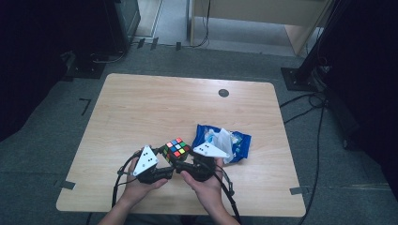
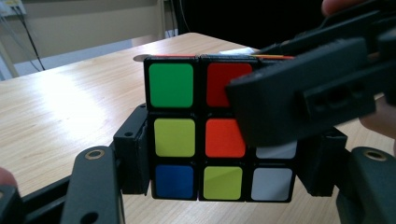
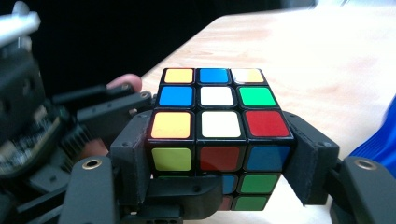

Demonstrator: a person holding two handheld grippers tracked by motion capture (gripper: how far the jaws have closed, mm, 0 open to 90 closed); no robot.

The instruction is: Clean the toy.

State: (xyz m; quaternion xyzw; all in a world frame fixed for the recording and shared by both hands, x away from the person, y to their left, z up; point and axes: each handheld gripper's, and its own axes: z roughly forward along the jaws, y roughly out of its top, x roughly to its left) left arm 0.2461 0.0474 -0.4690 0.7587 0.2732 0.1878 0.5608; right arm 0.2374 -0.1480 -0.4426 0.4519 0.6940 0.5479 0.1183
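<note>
Glossy stickered plastic cube point(image 1: 176, 149) – left gripper point(image 1: 165, 159) fingers clamped on it, right gripper point(image 1: 184, 161) fingers too

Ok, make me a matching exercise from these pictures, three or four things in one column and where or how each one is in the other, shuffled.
Things:
1. puzzle cube
2. left gripper
3. blue packet
4. round dark disc

Place or state:
A. lying on the table to the right of the cube
B. set in the tabletop near the far edge
C. held between both grippers near the table's near edge
D. shut on the cube's lower layers

Pairs: 1-C, 2-D, 3-A, 4-B
</note>
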